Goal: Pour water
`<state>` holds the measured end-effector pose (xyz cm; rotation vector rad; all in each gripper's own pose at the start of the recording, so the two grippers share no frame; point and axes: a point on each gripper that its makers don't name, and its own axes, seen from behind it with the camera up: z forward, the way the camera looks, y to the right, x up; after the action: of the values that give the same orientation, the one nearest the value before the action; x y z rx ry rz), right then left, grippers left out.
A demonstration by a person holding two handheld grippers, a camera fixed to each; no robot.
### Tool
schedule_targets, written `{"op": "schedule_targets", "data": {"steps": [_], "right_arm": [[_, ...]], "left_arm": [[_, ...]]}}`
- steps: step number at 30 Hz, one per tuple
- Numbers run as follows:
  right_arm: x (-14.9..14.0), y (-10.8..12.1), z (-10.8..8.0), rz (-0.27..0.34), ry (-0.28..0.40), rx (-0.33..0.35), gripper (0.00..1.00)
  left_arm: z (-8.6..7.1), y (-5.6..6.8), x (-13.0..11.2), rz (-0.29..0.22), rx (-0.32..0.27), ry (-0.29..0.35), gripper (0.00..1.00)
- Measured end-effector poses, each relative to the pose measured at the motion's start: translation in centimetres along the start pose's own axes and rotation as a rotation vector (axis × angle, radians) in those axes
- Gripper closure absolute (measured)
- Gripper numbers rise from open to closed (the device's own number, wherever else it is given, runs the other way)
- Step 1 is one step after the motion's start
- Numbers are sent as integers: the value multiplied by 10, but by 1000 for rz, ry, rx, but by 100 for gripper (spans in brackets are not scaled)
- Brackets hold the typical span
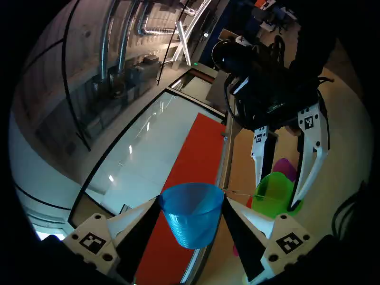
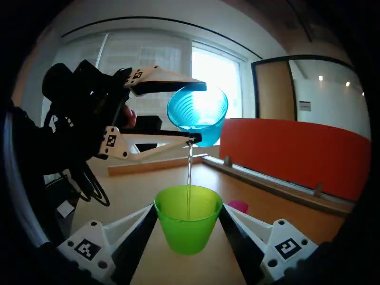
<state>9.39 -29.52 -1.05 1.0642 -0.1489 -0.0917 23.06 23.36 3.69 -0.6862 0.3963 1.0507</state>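
Between the jaws of the left gripper (image 1: 192,205), a blue cup (image 1: 192,223) is being squeezed from both sides and tipped over, so a thin stream (image 2: 189,164) is falling from its lip. Below it, the right gripper (image 2: 188,211) is clamping a green cup (image 2: 188,230) upright, and the stream is landing inside, near the middle. Whether that cup is resting on the table (image 2: 137,190) I cannot tell.

To pour well, I judge a slow, steady tilt is what is wanted, with the blue lip directly over the green mouth and the lower cup level. A quicker tilt is risking splash.

Counting outward, I am finding two grippers, one stream, and three cups: blue, green, and a pink one (image 2: 237,205) standing on the table behind. An orange panel (image 2: 294,152) is running along the far edge.
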Motion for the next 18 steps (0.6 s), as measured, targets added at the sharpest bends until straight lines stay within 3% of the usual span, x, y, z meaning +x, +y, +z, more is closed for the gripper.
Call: {"op": "schedule_targets", "data": {"steps": [18], "right_arm": [[1, 0, 0, 0, 4, 0, 8]], "left_arm": [[3, 5, 1, 23, -1, 1, 11]]}}
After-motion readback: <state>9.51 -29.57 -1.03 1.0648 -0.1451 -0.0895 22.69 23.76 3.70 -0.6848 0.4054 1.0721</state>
